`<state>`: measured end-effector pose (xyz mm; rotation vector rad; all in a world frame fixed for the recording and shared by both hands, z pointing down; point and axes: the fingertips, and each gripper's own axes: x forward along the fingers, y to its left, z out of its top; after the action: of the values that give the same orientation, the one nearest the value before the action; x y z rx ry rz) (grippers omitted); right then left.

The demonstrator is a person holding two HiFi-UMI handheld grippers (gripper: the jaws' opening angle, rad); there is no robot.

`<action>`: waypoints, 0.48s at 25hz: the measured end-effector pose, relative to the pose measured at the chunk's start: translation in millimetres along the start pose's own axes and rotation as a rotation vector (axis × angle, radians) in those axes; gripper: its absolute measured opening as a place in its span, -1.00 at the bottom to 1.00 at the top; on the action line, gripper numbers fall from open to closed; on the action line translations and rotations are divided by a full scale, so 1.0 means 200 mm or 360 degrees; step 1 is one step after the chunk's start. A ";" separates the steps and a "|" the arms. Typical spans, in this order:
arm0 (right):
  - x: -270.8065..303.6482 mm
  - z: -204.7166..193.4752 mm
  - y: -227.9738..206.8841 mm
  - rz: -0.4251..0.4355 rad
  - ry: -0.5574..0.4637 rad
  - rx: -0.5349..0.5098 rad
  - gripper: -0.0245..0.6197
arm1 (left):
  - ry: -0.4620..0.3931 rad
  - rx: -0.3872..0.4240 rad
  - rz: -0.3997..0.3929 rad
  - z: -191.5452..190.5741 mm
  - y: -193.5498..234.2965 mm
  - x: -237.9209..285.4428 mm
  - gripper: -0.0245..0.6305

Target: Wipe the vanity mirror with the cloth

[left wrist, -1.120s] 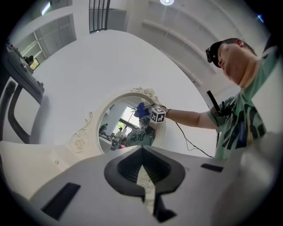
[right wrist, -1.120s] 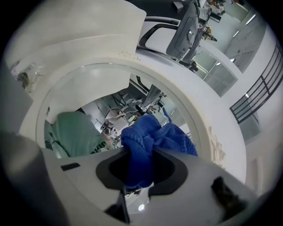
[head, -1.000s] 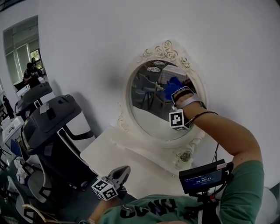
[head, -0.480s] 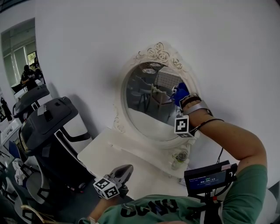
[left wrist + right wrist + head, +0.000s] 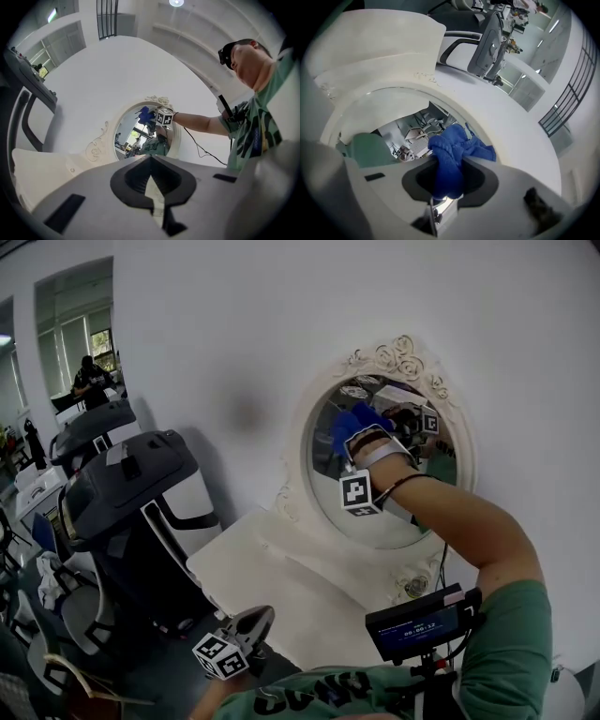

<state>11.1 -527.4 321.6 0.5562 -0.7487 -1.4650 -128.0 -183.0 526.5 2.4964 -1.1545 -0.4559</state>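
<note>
Below and left of the vanity mirror (image 5: pixel 370 526), the left gripper (image 5: pixel 259 617) hangs with its jaws pressed together on nothing. At the mirror's upper left, the right gripper (image 5: pixel 359 435) pinches the blue cloth (image 5: pixel 343 425) at the glass

No legible txt; small screen (image 5: pixel 417 624) digits too blurry, shirt (image 5: pixel 309 692) print unreadable.

Green short-sleeved T-shirt (image 5: pixel 511 634) with dark lettering across the chest; a thin black cord (image 5: pixel 403 486) loops the right wrist; the left gripper (image 5: pixel 255 618) and right gripper (image 5: pixel 349 423) are grey, each bearing a marker cube (image 5: pixel 357 493) of black-and-white squares; a small black-cased screen (image 5: pixel 412 625) sits at the chest.
</note>
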 end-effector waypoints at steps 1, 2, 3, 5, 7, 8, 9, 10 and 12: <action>0.08 0.08 -0.06 -0.0018 -0.0008 -0.0013 -0.66 | -0.0011 0.0000 0.0041 0.01 0.05 -0.05 -0.91; 0.14 0.14 -0.11 -0.0028 -0.0009 -0.0026 -0.66 | -0.0023 -0.0003 0.0083 0.02 0.09 -0.10 -0.91; 0.21 0.19 -0.15 -0.0033 -0.0005 -0.0039 -0.66 | -0.0035 -0.0007 0.0124 0.03 0.12 -0.15 -0.91; 0.32 0.28 -0.22 -0.0038 0.0007 -0.0068 -0.66 | -0.0055 -0.0013 0.0193 0.03 0.18 -0.24 -0.91; 0.41 0.33 -0.26 -0.0034 0.0025 -0.0098 -0.66 | -0.0066 -0.0024 0.0246 0.03 0.23 -0.32 -0.91; 0.45 0.36 -0.27 -0.0028 0.0034 -0.0111 -0.66 | -0.0070 -0.0030 0.0268 0.03 0.26 -0.35 -0.91; 0.48 0.38 -0.27 -0.0017 0.0045 -0.0120 -0.66 | -0.0075 -0.0034 0.0287 0.03 0.27 -0.37 -0.91; 0.51 0.39 -0.28 -0.0005 0.0058 -0.0126 -0.66 | -0.0079 -0.0036 0.0301 0.03 0.29 -0.39 -0.91; 0.55 0.41 -0.27 0.0018 0.0085 -0.0132 -0.66 | -0.0087 -0.0041 0.0317 0.03 0.31 -0.41 -0.91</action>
<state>-90.2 -630.7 347.9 0.5251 -0.6455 -1.4583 -222.5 -157.6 559.7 2.3300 -1.3927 -0.4828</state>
